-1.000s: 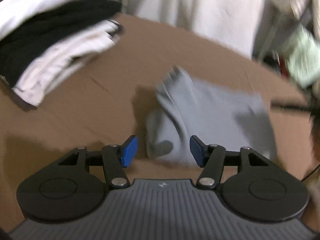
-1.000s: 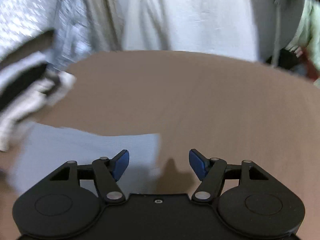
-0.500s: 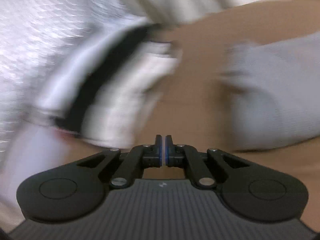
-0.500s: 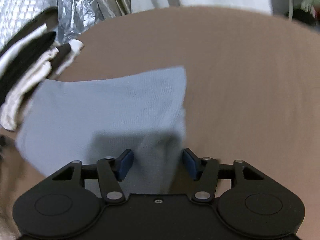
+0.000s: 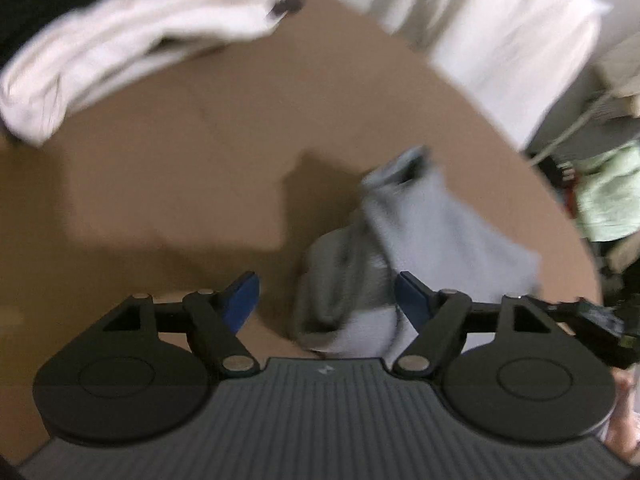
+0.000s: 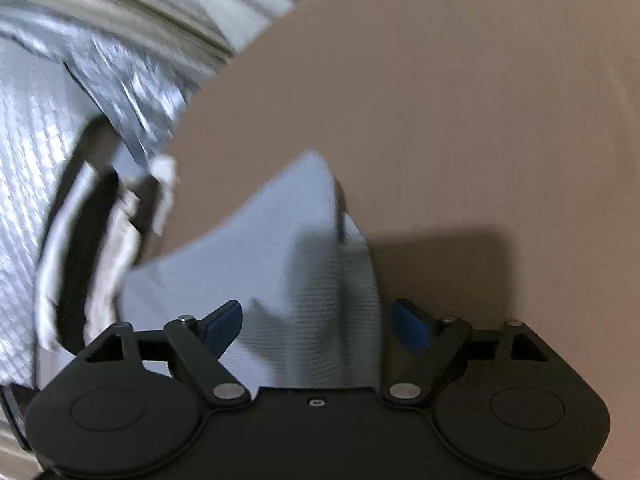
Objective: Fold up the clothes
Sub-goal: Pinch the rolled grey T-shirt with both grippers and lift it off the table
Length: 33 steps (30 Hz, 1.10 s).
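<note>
A folded grey garment (image 5: 420,240) lies on the brown table (image 5: 180,168), bunched at its near end. My left gripper (image 5: 326,296) is open, its blue pads on either side of the garment's near end, not touching it. In the right wrist view the same grey garment (image 6: 280,256) lies flat with a raised fold. My right gripper (image 6: 318,324) is open over its near edge, the cloth between the pads.
A stack of folded white and black clothes (image 5: 120,52) sits at the table's far left and shows in the right wrist view (image 6: 92,248). Silver quilted material (image 6: 36,128) lies beyond. A white cloth (image 5: 500,32) hangs past the far edge. Green fabric (image 5: 608,196) is at the right.
My left gripper was shut and pointed at the clothes stack half a second ago; it has swung back to the grey garment and opened. My right gripper has moved closer over the garment.
</note>
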Each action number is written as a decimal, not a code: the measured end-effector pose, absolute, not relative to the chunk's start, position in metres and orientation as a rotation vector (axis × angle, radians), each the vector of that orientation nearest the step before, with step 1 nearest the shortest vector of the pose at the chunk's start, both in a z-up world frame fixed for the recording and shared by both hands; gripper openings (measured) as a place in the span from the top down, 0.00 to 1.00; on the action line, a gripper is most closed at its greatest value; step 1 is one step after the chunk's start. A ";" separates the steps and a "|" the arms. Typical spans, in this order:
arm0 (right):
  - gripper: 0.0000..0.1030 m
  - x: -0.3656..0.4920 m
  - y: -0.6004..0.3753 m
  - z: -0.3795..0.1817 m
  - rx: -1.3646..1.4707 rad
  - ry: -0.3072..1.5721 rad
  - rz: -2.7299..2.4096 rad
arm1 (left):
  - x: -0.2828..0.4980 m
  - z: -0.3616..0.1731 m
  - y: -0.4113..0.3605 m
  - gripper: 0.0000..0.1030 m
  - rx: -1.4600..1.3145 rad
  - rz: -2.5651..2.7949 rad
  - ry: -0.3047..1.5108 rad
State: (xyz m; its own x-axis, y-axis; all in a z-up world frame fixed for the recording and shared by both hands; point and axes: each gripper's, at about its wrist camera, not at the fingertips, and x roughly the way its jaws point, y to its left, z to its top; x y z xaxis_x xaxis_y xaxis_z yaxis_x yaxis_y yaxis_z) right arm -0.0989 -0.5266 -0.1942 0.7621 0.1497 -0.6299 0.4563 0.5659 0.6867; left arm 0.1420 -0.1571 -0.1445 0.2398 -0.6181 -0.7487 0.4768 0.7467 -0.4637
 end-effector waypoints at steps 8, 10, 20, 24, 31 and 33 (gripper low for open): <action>0.76 -0.072 -0.503 -0.152 0.632 0.497 -0.057 | 0.138 -0.165 -0.157 0.13 -0.227 -0.757 1.156; 0.76 -0.073 -0.496 -0.132 0.527 0.469 -0.077 | 0.133 -0.162 -0.162 0.13 -0.209 -0.766 1.130; 0.30 -0.077 -0.545 -0.160 0.787 0.678 -0.354 | 0.107 -0.131 -0.193 0.12 -0.227 -0.875 1.101; 0.26 -0.097 -0.565 -0.172 1.077 0.620 -0.223 | 0.126 -0.145 -0.220 0.09 -0.104 -0.752 1.158; 0.21 -0.068 -0.533 -0.197 0.941 0.707 -0.167 | 0.114 -0.163 -0.240 0.08 -0.160 -0.868 1.150; 0.57 -0.054 -0.524 -0.197 0.848 0.701 -0.140 | 0.106 -0.165 -0.248 0.44 -0.162 -0.938 1.155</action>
State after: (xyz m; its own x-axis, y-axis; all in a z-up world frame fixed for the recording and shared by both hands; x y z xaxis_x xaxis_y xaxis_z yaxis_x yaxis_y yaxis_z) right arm -0.0542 -0.5243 -0.1975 0.7696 0.1551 -0.6194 0.3812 0.6667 0.6405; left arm 0.1059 -0.2478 -0.1650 0.0853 -0.7022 -0.7069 0.5476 0.6257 -0.5555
